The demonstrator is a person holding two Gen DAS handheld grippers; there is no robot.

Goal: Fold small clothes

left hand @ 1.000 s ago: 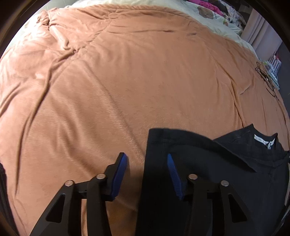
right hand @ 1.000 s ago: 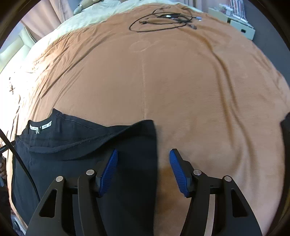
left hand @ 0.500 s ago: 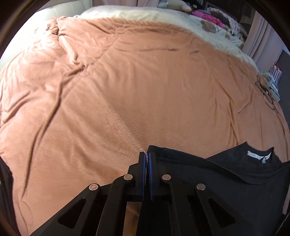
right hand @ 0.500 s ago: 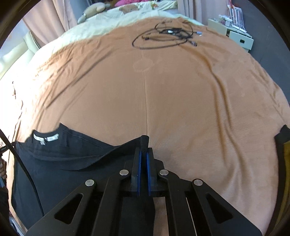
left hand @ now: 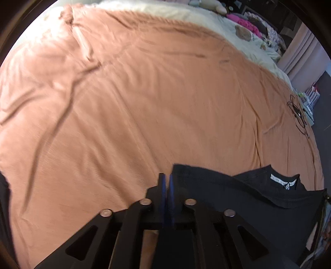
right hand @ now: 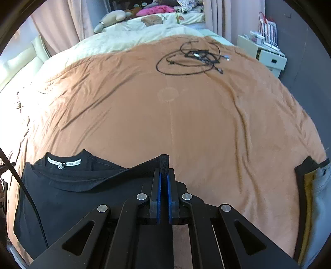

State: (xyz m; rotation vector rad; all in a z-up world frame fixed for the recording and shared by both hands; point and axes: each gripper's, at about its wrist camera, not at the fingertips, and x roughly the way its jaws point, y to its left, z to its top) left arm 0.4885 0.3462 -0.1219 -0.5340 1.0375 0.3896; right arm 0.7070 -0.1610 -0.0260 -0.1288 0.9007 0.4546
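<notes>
A black shirt (left hand: 238, 202) with a white neck label (left hand: 282, 180) lies on an orange bedspread (left hand: 144, 103), low in both views. My left gripper (left hand: 167, 180) pinches the shirt's left corner. Its blue pads stand almost together and the jaws are opening slightly, with the dark cloth edge still between them. In the right wrist view the same shirt (right hand: 82, 186) spreads to the left. My right gripper (right hand: 163, 175) is shut on the shirt's other corner, and a strip of black fabric sticks up between its pads. Both held corners are raised off the bedspread (right hand: 186, 124).
A tangle of black cables (right hand: 192, 60) lies at the far side of the bed. A white box unit (right hand: 262, 53) stands beyond the bed's right edge. Folded clothes (right hand: 312, 186) sit at the right rim. Plush toys (right hand: 111, 18) rest on the cream bedding behind.
Both grippers went from open around the shirt's corners to shut on them. Both then rose, the right one more, lifting the shirt's edge off the bedspread.
</notes>
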